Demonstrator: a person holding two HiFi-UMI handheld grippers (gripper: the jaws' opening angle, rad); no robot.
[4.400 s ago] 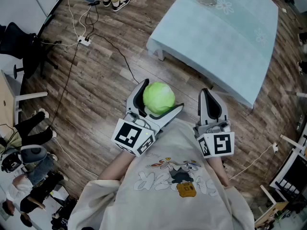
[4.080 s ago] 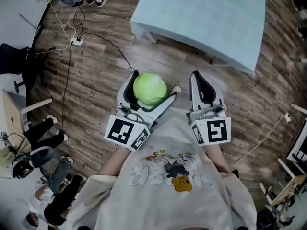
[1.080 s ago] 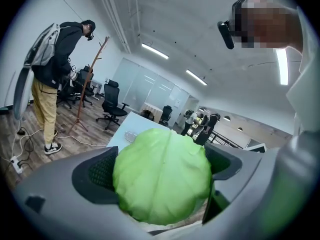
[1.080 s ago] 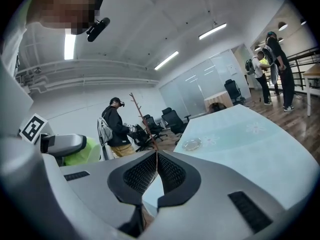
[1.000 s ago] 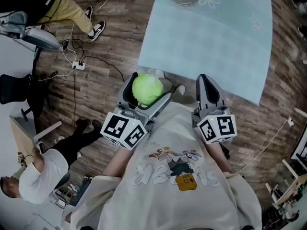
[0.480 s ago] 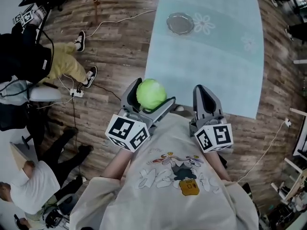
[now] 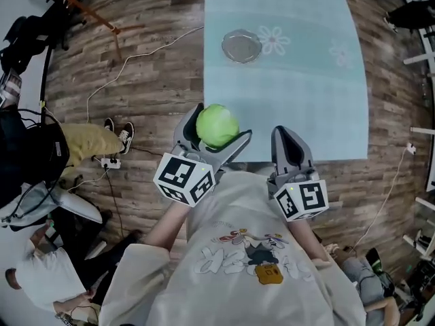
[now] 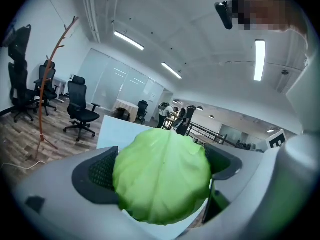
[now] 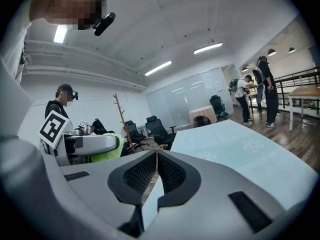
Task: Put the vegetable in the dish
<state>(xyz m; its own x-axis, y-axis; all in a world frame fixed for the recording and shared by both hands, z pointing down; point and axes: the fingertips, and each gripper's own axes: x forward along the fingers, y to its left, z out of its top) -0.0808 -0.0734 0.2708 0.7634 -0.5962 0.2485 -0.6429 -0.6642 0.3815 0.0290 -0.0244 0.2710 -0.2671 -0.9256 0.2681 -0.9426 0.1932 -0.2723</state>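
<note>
cabbage [image 7: 217, 125] neared the table [image 7: 306, 94]; only head view shows dish [image 7: 241, 46].

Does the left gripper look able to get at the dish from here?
Probably, given a forward reach or step: the left gripper, shut on the cabbage, hangs at the table's near edge, and only bare table lies between it and the dish.
</note>
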